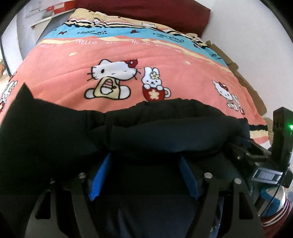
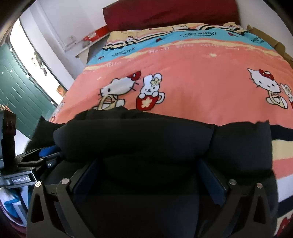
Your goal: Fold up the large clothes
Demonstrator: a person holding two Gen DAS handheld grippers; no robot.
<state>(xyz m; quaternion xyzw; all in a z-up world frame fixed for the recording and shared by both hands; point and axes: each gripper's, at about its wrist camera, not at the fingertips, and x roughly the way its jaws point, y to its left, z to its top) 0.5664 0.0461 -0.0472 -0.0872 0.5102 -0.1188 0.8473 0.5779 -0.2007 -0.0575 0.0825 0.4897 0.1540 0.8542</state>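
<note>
Between L hand-held gripper (image 1: 144, 175) fingers: black garment (image 1: 164, 131), seemingly clamped.

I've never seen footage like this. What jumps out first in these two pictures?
The bright pink cartoon-cat blanket covering the bed fills the upper half of both views. In front of it, a bulky black garment is bunched across the near edge, with blue-padded fingers around it. A dark red headboard stands at the far end of the bed.
</note>
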